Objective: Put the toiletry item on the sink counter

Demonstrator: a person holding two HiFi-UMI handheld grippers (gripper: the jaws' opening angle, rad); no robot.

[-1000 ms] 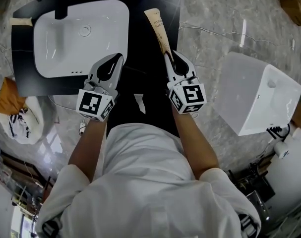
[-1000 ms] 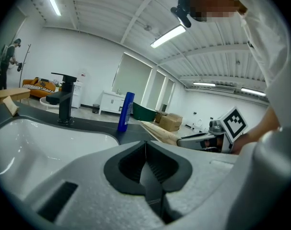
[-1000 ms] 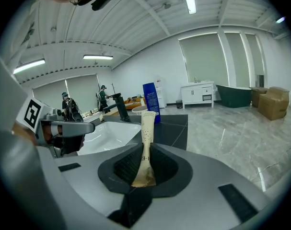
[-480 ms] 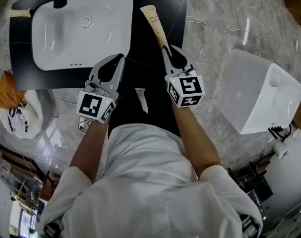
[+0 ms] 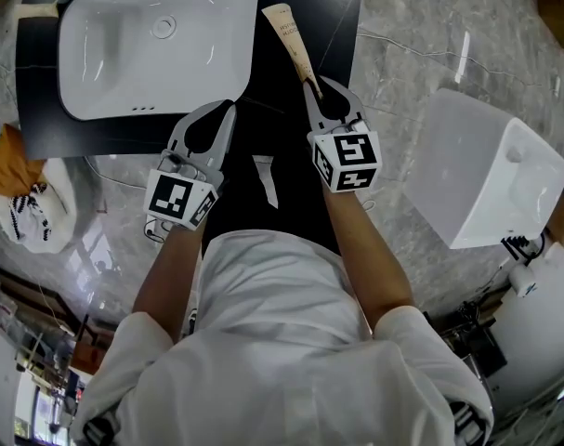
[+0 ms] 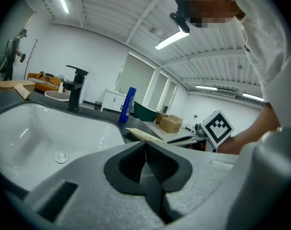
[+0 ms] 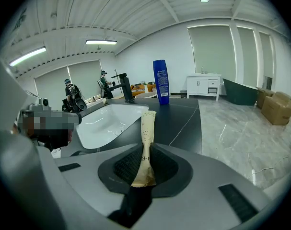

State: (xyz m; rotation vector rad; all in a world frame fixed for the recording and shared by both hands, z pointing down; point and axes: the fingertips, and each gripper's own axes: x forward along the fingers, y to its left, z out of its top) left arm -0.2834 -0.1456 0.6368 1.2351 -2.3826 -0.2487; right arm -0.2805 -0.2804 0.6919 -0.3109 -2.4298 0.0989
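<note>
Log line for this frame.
right gripper: shut on tube | left gripper: shut, empty | tube: over black counter, beside sink

We reach both arms forward and down, left forearm (image 5: 165,277) and right forearm (image 5: 360,249) bare. Our left gripper (image 5: 228,110) points ahead, its jaws pressed together on nothing. Our right gripper (image 5: 311,88), level beside it, has its jaws clamped on the beige tube (image 5: 291,40).

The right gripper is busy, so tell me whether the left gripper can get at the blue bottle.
Probably yes. The left gripper is shut on nothing, and the blue bottle stands upright on the counter ahead, with only the basin corner between. It must open first.
</note>
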